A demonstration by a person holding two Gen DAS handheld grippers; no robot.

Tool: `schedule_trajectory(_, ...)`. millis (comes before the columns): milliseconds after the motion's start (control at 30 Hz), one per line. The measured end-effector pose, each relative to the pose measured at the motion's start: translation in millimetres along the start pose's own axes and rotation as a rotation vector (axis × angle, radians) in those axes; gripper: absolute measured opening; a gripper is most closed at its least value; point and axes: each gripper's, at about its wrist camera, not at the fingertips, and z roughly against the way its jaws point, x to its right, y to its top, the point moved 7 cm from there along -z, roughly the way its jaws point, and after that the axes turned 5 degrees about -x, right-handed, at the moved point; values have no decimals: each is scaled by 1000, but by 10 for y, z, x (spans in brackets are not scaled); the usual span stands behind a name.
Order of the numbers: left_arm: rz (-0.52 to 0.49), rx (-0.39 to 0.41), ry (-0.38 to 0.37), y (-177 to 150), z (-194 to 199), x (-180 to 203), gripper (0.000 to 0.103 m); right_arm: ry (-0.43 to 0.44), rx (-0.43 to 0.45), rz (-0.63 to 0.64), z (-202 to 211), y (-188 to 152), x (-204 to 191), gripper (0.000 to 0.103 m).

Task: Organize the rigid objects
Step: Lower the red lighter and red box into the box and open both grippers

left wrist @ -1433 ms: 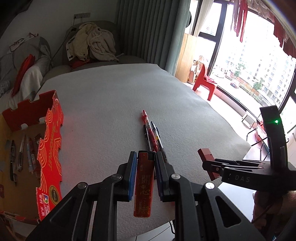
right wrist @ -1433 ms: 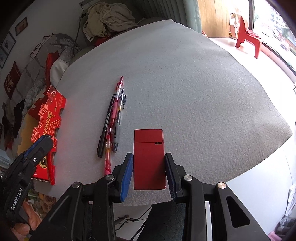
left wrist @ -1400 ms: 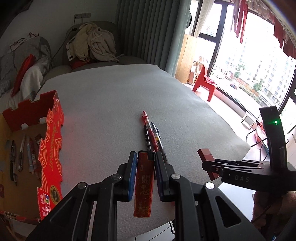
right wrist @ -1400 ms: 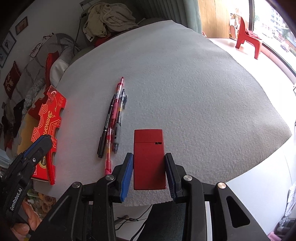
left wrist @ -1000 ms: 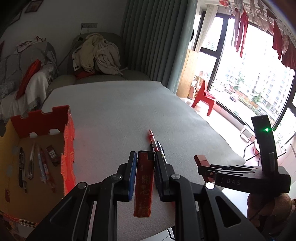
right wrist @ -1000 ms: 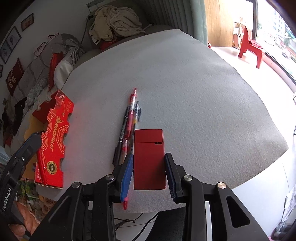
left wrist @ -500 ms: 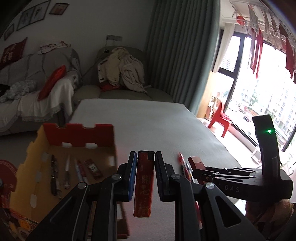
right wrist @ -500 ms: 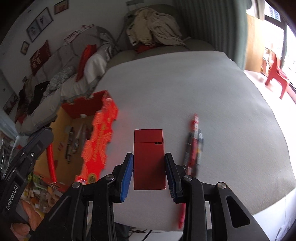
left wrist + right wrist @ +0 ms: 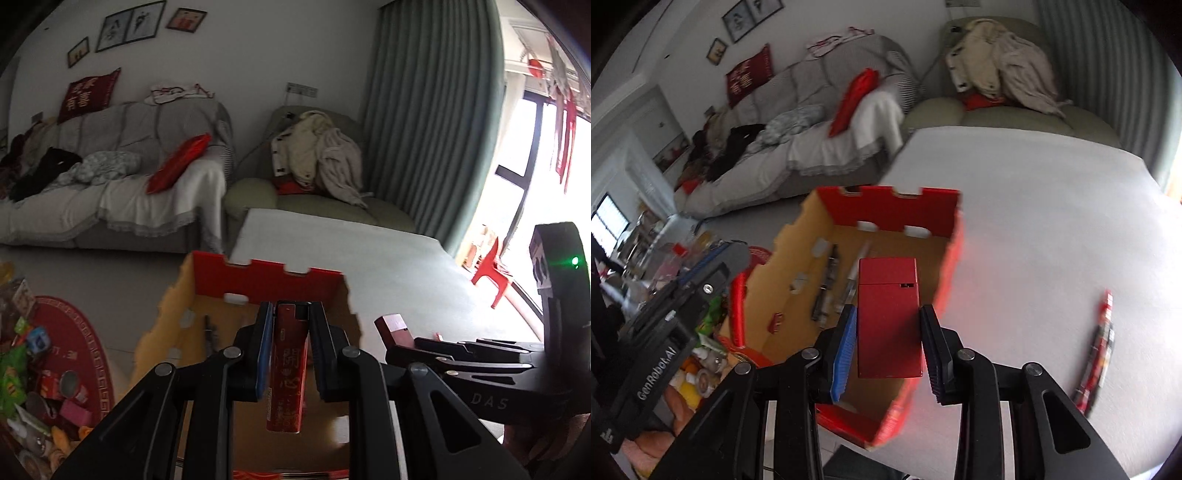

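Observation:
My left gripper (image 9: 290, 317) is shut on a slim red lighter (image 9: 287, 369) with gold characters, held over the open red cardboard box (image 9: 266, 278). My right gripper (image 9: 888, 325) is shut on a flat red rectangular case (image 9: 888, 317), held over the same box (image 9: 886, 210) near its right wall. The right gripper with the case (image 9: 393, 326) also shows at the right of the left wrist view. Several pens (image 9: 827, 284) lie on the box floor. Loose pens (image 9: 1099, 343) lie on the white table (image 9: 1034, 221) to the right.
The box stands at the table's left edge. A grey sofa (image 9: 110, 192) and an armchair with heaped clothes (image 9: 317, 162) stand behind. Snack packets and clutter (image 9: 33, 387) lie on a red mat on the floor at the left. A window and red chair (image 9: 491, 273) are at the right.
Both grippers have swung left from the loose pens on the table to above the red box, each still holding its object. The pens now lie far right.

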Motion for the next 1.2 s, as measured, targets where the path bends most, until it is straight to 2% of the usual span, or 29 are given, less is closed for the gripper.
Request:
schedule_trajectory(167, 15, -9, 29, -25, -25, -178, 21, 30, -8, 24, -149, 100, -174, 36)
schedule_trajectory(467, 57, -47, 58, -120, -248, -429, 21, 17, -33, 39, -305, 155, -236, 36)
schedule_trajectory(1200, 36, -150, 78, -11, -1030, -428, 21, -39, -41, 47, -612, 520, -136, 36)
